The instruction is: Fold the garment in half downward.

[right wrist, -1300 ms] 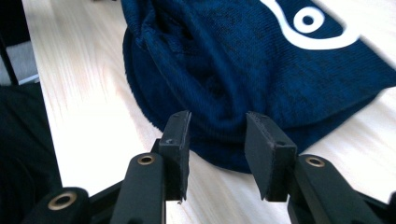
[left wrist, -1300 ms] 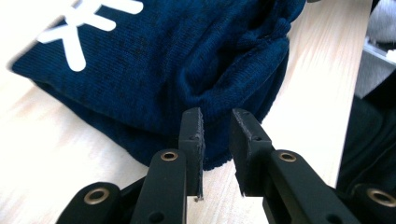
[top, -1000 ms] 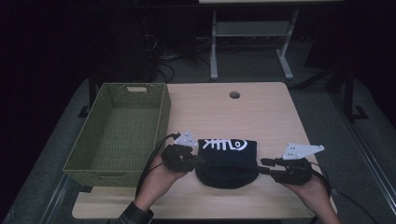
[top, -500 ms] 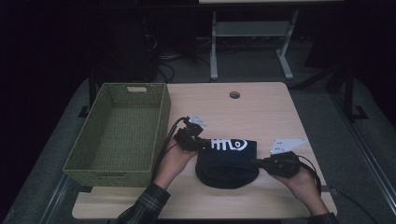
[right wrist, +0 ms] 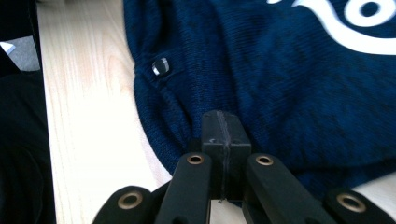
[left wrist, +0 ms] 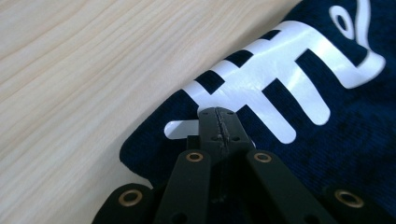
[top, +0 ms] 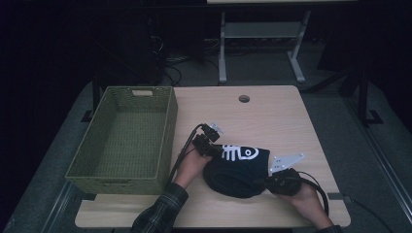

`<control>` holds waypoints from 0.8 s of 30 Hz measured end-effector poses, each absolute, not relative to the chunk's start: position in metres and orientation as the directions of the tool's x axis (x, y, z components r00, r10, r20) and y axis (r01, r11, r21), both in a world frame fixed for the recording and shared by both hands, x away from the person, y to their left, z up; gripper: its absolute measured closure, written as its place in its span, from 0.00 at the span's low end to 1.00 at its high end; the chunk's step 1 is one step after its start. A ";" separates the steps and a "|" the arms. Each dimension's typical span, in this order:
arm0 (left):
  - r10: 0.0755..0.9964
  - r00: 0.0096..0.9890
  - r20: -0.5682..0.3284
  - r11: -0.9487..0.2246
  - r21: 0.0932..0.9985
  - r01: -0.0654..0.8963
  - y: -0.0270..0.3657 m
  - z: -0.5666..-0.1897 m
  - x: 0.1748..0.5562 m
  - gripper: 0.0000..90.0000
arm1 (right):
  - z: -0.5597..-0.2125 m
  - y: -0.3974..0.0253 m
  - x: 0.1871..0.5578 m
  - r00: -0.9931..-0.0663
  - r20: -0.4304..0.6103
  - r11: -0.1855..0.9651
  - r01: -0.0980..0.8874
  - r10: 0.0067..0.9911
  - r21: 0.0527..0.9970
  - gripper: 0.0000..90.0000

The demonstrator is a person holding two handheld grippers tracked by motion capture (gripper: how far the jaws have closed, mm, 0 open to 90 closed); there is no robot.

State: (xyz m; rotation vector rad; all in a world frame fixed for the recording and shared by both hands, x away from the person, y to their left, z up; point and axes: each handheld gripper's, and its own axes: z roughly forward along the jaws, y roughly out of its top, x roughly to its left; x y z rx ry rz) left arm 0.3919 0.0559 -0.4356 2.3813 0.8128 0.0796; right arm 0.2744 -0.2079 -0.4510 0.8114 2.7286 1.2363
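Note:
A dark navy garment [top: 238,170] with a white fish-skeleton print lies bunched on the wooden table [top: 277,121] near its front edge. My left gripper [top: 214,147] is at the garment's far left corner. In the left gripper view the left gripper [left wrist: 218,115] is shut on the garment [left wrist: 327,154] at its edge, right by the white print [left wrist: 280,79]. My right gripper [top: 270,182] is at the garment's near right side. In the right gripper view the right gripper [right wrist: 223,122] is shut on the puckered hem of the garment [right wrist: 289,70], near a small metal snap [right wrist: 160,66].
A green woven basket [top: 171,121] stands along the table's left side, with nothing in it. A round cable hole [top: 244,98] sits in the tabletop at the back. Bare wood lies behind and right of the garment. A white table frame [top: 257,34] stands on the floor beyond.
My left gripper has moved away from the person and to the right with the garment's corner. The right gripper has moved inward to the left. The garment has gone from flat to bunched.

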 end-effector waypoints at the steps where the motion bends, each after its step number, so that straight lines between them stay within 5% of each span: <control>1: 0.568 0.812 -0.134 -0.628 0.567 0.533 0.055 -0.436 0.394 1.00 | -0.452 -0.206 0.273 -0.864 0.176 0.549 0.443 0.471 0.709 1.00; 19: 0.539 0.829 -0.150 -0.610 0.609 0.507 0.050 -0.423 0.389 1.00 | -0.455 -0.180 0.259 -0.894 0.160 0.560 0.394 0.420 0.729 0.99; 24: 0.533 0.828 -0.173 -0.586 0.631 0.509 0.064 -0.408 0.368 0.99 | -0.447 -0.190 0.257 -0.873 0.154 0.511 0.405 0.463 0.758 0.81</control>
